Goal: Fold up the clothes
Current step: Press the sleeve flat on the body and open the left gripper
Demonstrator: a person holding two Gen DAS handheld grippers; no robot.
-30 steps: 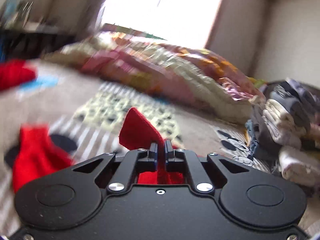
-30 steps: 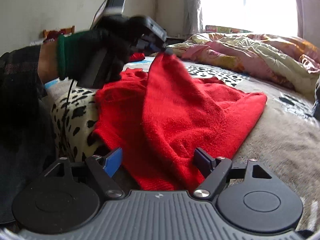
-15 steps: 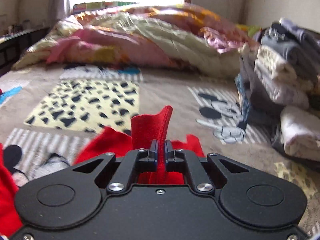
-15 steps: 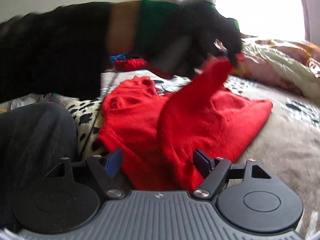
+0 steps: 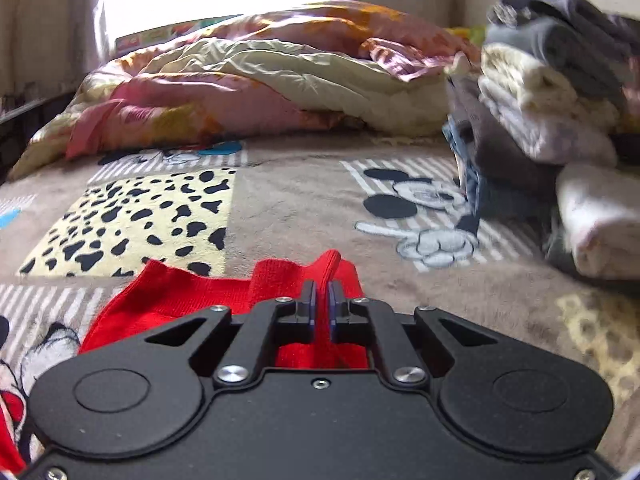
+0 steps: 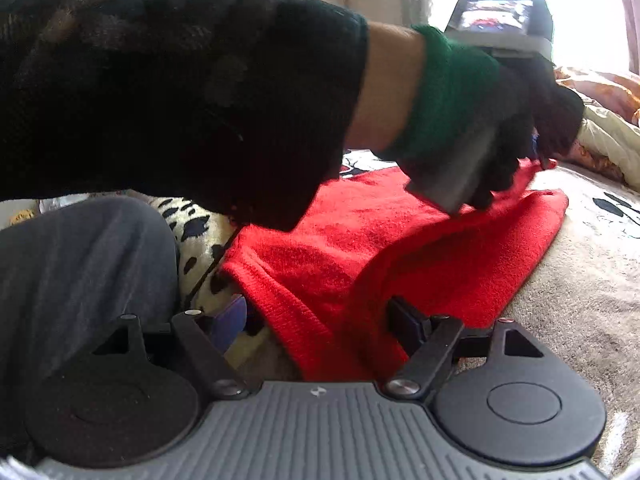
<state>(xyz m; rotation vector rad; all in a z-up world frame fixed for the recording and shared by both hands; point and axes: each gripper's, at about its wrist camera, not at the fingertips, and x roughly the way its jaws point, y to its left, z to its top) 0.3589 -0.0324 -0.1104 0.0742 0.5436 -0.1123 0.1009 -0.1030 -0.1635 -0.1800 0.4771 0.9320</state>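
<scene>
Folding step is mid-way, I'd say: the left gripper (image 5: 322, 300) has its jaws pinched tight on an edge of the red sweater (image 6: 400, 240), and that edge sits across the garment, low over the bed (image 5: 300, 200), so one side looks laid over the body. The rest of the sweater lies spread on the blanket right under and behind those jaws. The right gripper (image 6: 320, 320) sits at the near end with its jaws wide apart; a fold of the red knit lies between them, but the pads aren't pressing on it. The gloved left hand (image 6: 520, 120) reaches across above the fabric.

Next move, my guess: set that edge down flat just ahead of the left jaws and let go without dragging the layer back. Then the right jaws could close on the near hem for the next fold. Knit looks floppy, so it'll probably bunch if pulled.
</scene>
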